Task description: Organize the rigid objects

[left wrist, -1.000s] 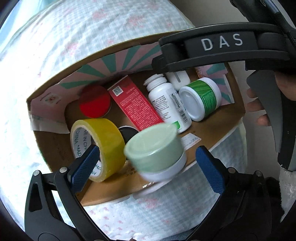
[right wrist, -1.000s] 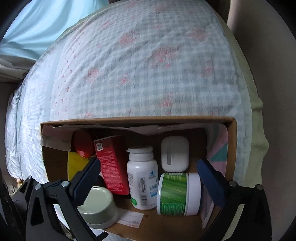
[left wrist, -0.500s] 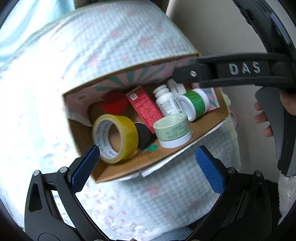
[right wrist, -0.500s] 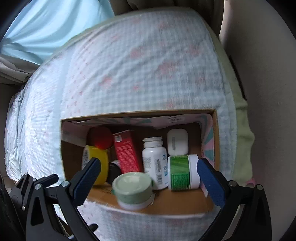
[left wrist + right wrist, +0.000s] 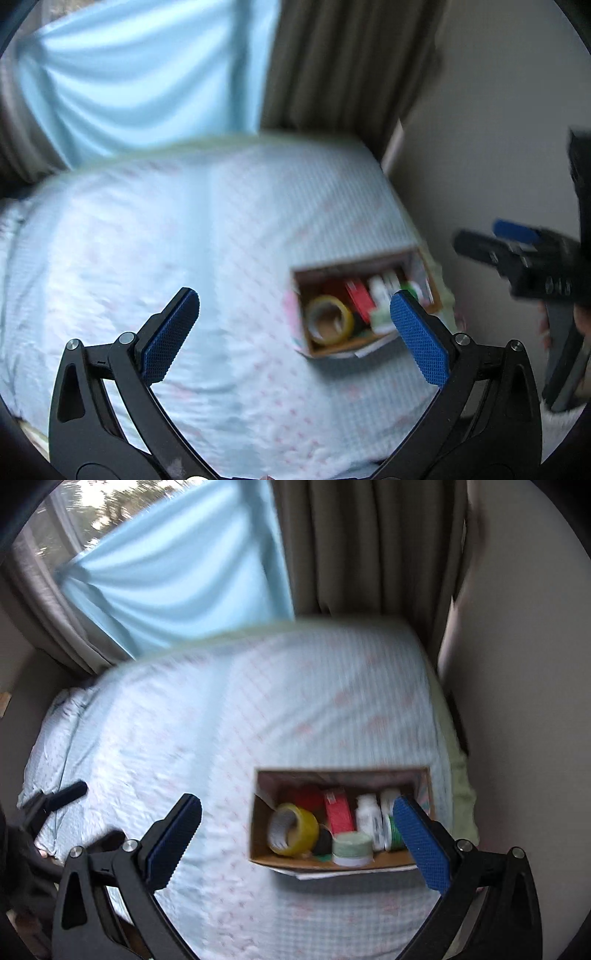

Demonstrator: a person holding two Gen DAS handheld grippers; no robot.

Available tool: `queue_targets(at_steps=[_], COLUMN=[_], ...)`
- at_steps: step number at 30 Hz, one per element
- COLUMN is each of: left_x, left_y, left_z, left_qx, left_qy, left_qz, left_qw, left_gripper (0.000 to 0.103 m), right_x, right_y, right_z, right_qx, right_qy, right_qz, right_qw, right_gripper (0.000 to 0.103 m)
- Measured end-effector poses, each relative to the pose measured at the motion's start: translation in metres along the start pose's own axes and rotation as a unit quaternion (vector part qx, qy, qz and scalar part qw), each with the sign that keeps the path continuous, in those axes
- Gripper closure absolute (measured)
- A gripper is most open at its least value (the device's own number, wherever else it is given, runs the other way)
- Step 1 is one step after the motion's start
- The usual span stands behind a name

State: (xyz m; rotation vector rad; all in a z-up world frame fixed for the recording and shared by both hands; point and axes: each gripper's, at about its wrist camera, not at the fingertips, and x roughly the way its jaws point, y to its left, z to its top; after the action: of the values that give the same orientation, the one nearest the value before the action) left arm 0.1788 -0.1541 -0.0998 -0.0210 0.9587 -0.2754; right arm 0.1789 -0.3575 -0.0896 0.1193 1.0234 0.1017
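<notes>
Both tongs (image 5: 297, 830) now farther from cardboard box (image 5: 258, 834) of yellow tape (image 5: 295, 829), bottles.

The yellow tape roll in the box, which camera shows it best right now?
The right wrist view: the yellow tape roll is larger and clearer there, lying at the left end of the cardboard box. The left wrist view shows it smaller and blurrier.
</notes>
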Motion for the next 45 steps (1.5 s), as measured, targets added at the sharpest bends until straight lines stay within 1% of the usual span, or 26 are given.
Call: queue_targets(at_steps=[3, 5, 7, 10, 12, 13, 16, 21, 26, 40, 45], left_x=[-0.067, -0.107, -0.142, -0.172, -0.187, -0.192, -0.201, -0.202, -0.204, -0.205, -0.204], left_y=[0.023, 0.035, 0.044, 0.051, 0.054, 0.056, 0.056, 0.050, 0.045, 0.036, 0.034], left_z=[0.005, 0.000, -0.010, -0.026, -0.039, -0.045, -0.063, -0.081, -0.086, -0.083, -0.083], left_qx=[0.001, 0.003, 0.004, 0.005, 0.005, 0.003, 0.002, 0.007, 0.009, 0.014, 0.010], left_qy=[-0.077, -0.120, -0.161, -0.193, -0.208, -0.214, -0.231, -0.241, -0.246, -0.252, -0.249], left_qz=[0.032, 0.052, 0.066, 0.080, 0.085, 0.084, 0.083, 0.087, 0.082, 0.082, 0.081], left_qw=[0.9965, 0.9914, 0.9847, 0.9779, 0.9744, 0.9733, 0.9695, 0.9666, 0.9658, 0.9641, 0.9650], left_gripper=[0.000, 0.000, 0.000, 0.000, 0.000, 0.000, 0.000, 0.000, 0.000, 0.000, 0.000], right_x=[-0.059, -0.091, -0.111, -0.137, -0.147, -0.151, -0.157, -0.161, -0.167, -0.167, -0.167], right_y=[0.043, 0.066, 0.081, 0.100, 0.108, 0.112, 0.117, 0.116, 0.115, 0.113, 0.113], right_z=[-0.001, -0.007, -0.016, -0.037, -0.051, -0.059, -0.078, -0.093, -0.093, -0.092, -0.092], right_qx=[-0.019, -0.023, -0.027, -0.030, -0.026, -0.029, -0.031, -0.028, -0.025, -0.020, -0.020], right_qy=[-0.075, -0.116, -0.144, -0.177, -0.194, -0.202, -0.219, -0.226, -0.235, -0.239, -0.238], right_qz=[-0.003, -0.007, -0.008, -0.011, -0.023, -0.036, -0.055, -0.063, -0.071, -0.069, -0.067], right_qw=[0.997, 0.993, 0.989, 0.984, 0.980, 0.978, 0.974, 0.972, 0.969, 0.968, 0.969], right_gripper=[0.000, 0.000, 0.000, 0.000, 0.000, 0.000, 0.000, 0.000, 0.000, 0.000, 0.000])
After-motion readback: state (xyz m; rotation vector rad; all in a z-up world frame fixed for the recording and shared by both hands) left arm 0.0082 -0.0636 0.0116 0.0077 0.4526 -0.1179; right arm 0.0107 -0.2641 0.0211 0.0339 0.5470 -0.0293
